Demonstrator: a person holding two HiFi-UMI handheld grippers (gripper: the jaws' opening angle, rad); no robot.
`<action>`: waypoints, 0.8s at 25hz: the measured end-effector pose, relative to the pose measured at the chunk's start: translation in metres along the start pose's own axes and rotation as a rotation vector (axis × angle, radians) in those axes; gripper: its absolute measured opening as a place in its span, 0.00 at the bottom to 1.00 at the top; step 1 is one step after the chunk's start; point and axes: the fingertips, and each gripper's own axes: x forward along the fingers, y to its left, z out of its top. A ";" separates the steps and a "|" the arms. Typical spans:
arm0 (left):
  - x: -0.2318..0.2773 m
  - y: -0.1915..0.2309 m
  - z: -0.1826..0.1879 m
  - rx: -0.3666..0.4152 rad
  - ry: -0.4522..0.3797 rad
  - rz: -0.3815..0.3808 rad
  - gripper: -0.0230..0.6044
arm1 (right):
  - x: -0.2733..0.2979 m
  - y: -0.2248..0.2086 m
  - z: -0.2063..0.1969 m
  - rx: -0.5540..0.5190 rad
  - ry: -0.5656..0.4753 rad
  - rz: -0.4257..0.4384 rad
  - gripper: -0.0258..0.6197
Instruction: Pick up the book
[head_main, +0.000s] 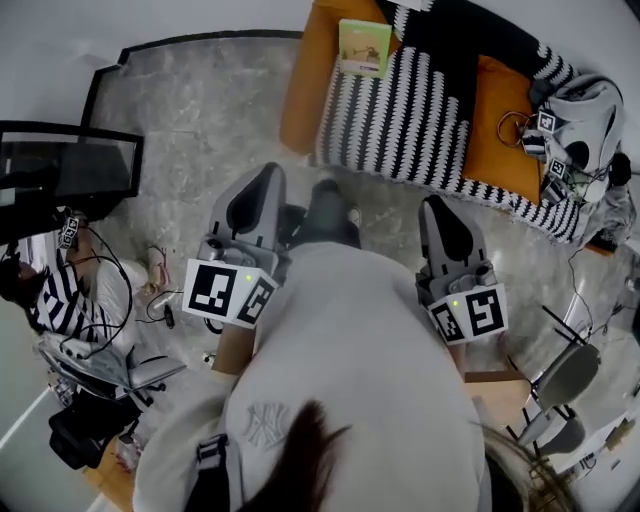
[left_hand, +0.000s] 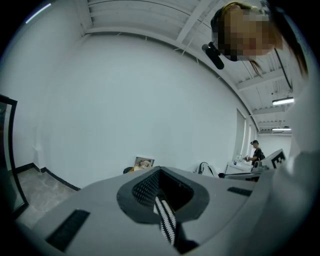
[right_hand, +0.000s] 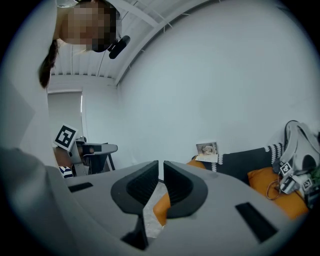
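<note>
The book rests on the sofa, at the orange end beside the striped blanket; its cover print is not legible. Your left gripper and right gripper are short of the sofa, jaws together, nothing held. Your sweatshirt bears an "NY" emblem.

sofa: orange | blanket: striped, on sofa | backpack: at sofa end

- Pale green cover on the book.
- The sofa, bright orange.
- The blanket: black-and-white stripes, plus solid black band.
- An orange cushion.
- Grey marbled floor.
</note>
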 end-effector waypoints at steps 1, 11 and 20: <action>0.006 -0.002 0.000 0.004 0.004 -0.015 0.05 | 0.000 -0.003 0.001 0.004 -0.001 -0.010 0.11; 0.078 0.011 0.014 -0.006 0.024 -0.102 0.05 | 0.034 -0.043 0.019 0.035 -0.010 -0.099 0.11; 0.139 0.054 0.042 -0.010 0.024 -0.111 0.05 | 0.091 -0.068 0.050 0.032 -0.015 -0.132 0.11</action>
